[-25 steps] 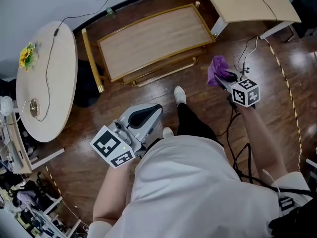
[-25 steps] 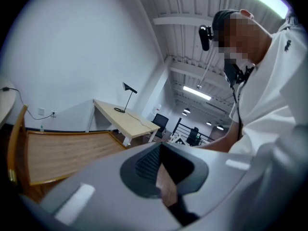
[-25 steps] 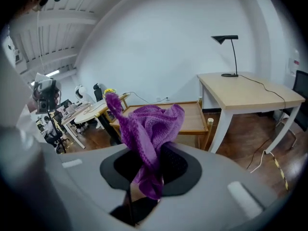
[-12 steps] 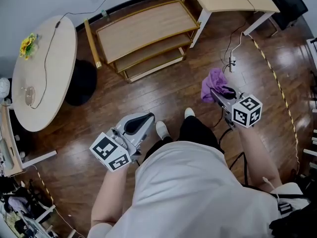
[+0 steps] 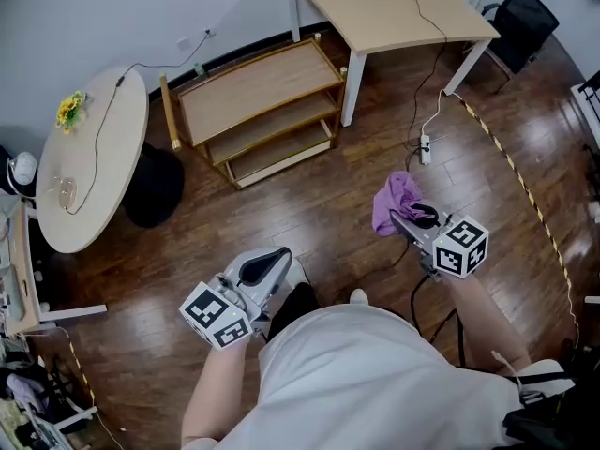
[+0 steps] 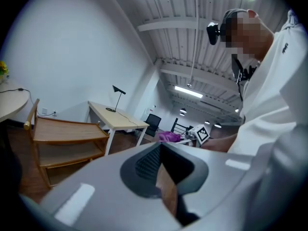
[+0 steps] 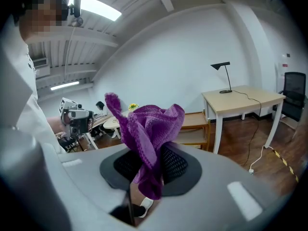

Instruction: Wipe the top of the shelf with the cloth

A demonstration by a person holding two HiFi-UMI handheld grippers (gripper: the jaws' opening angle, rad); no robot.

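Within right gripper (image 5: 405, 221): crumpled purple knit cloth (image 5: 394, 201) | 3-tier wooden shelf (image 5: 258, 87) apart

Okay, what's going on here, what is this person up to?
A person stands on the wood floor with a hand-held gripper in each hand. The right hand-held gripper is shut on a purple cloth. The left hand-held gripper is shut and empty. The wooden shelf stands ahead, well apart from both, so wiping its top has not yet begun.
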